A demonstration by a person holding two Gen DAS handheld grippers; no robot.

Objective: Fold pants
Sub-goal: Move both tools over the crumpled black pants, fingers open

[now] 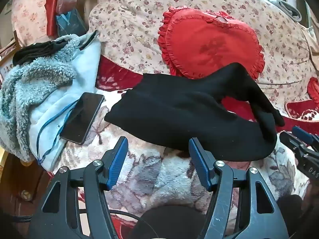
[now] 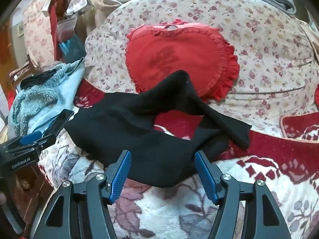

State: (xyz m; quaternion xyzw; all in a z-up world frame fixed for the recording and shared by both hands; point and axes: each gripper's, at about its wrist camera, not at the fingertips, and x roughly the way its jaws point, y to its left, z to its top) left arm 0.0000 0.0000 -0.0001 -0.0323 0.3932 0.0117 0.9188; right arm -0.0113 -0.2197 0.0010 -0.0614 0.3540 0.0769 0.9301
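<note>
Black pants (image 1: 185, 117) lie crumpled on a fuzzy floral blanket (image 1: 151, 171), one leg rising onto a red heart pillow (image 1: 211, 43). My left gripper (image 1: 158, 149) is open and empty, just in front of the pants' near edge. My right gripper (image 2: 163, 163) is open, its blue pads either side of the pants' (image 2: 143, 135) near edge, without holding it. The right gripper also shows at the right edge of the left wrist view (image 1: 299, 139); the left gripper shows at the left edge of the right wrist view (image 2: 26, 141).
A black phone (image 1: 82, 117) lies on a pale blue fleece garment (image 1: 39, 91) at the left. A flowered quilt (image 1: 139, 20) is piled behind the pillow. Bags (image 1: 67, 14) hang at the back left. A grey garment (image 2: 275, 0) lies far right.
</note>
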